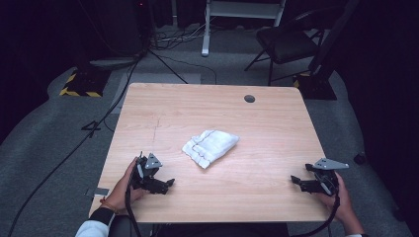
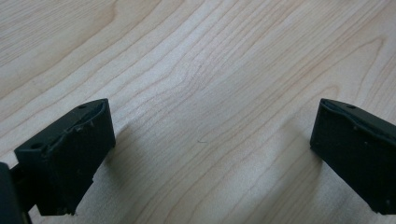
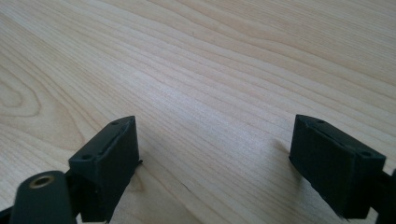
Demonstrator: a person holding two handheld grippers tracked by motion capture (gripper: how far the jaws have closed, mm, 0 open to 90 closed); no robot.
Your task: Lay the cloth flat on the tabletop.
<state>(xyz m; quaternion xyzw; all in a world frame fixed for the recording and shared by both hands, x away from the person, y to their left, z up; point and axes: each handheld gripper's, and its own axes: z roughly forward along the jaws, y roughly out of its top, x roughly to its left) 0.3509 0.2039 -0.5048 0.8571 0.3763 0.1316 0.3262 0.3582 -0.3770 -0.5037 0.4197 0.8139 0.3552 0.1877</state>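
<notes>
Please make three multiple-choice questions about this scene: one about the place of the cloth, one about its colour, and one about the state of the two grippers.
1. Where does the cloth lie?
A. near the middle of the table
B. on the floor
C. between the left gripper's jaws

2. What colour is the cloth?
A. red
B. white
C. black

3. How do the jaws of the left gripper and right gripper stand?
A. both shut on the cloth
B. one open, one shut
C. both open, holding nothing

Answers: A, the cloth lies between both grippers, apart from them; B, it is white with a dark stitched line; C, bare wood shows between each pair of jaws.
</notes>
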